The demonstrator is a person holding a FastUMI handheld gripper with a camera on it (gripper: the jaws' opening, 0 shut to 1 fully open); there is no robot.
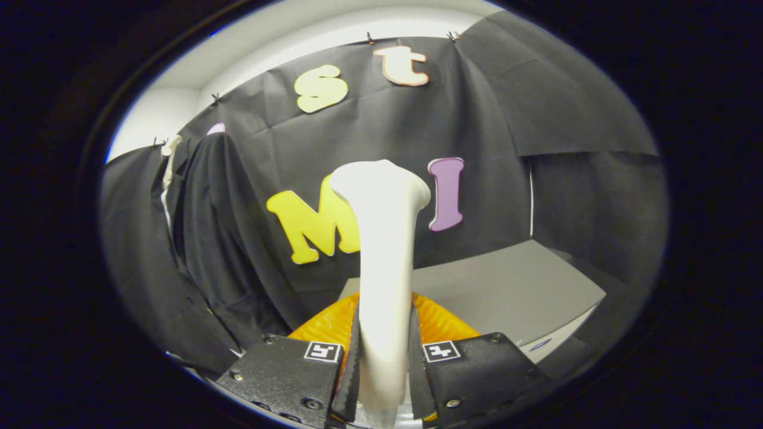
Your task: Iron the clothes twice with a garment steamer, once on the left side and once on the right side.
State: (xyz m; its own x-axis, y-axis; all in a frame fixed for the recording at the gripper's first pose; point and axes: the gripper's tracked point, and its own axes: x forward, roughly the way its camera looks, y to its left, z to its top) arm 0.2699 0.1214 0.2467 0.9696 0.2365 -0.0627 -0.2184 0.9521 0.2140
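The tool is clamped on the white garment steamer, whose handle stands upright between the fingers, head flaring above. The dark garment hangs beyond, to the left.

The steamer stands upright between the two fingers of the gripper, both pressing its handle, its head rising ahead of them. A garment hangs on the booth wall, beyond and left of the steamer. A table lies beyond the fingers to the right, against the wall.
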